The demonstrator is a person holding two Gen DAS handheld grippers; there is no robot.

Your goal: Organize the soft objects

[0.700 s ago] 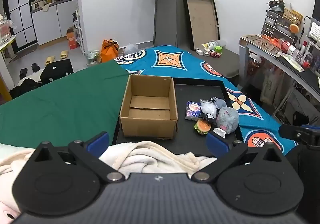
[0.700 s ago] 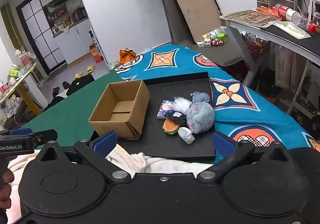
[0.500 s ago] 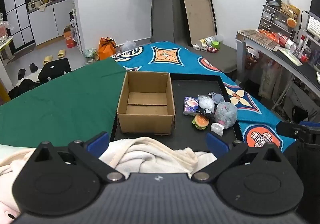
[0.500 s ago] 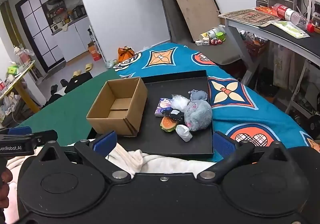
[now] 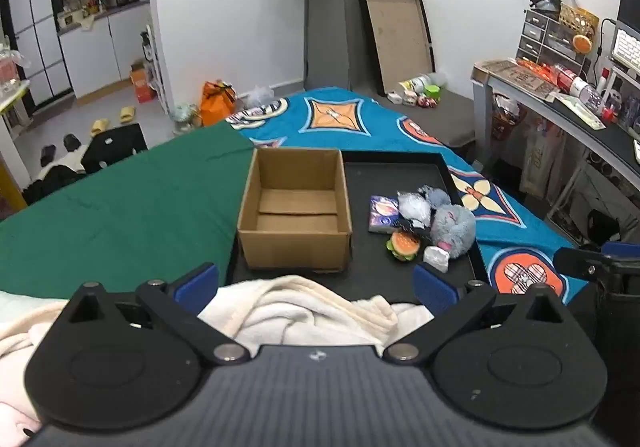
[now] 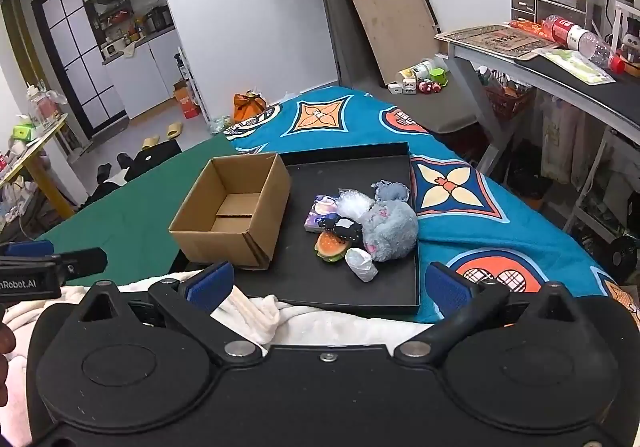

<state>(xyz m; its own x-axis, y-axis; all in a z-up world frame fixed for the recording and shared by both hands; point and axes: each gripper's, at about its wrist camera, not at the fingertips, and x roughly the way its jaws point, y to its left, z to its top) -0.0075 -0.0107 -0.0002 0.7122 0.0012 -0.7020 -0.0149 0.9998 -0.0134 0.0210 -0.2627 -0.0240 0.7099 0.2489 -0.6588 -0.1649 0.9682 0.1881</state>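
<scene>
On the black tray (image 6: 392,287), right of the open-topped cardboard box (image 6: 236,215): a heap of soft toys (image 6: 360,227).
Its long axis runs from the near white pouch (image 6: 361,264) away toward the tray's far rim. Left gripper (image 5: 316,283) and right gripper (image 6: 326,283) hang fully spread and empty over a cream blanket (image 5: 304,311).

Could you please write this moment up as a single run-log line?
stage: before first pick | left gripper: open, empty | right gripper: open, empty | cardboard box: empty, on black tray | soft toy pile: beside box

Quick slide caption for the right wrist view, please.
Open right gripper faces an empty cardboard box and soft toys, including a grey plush, on a black tray.
</scene>
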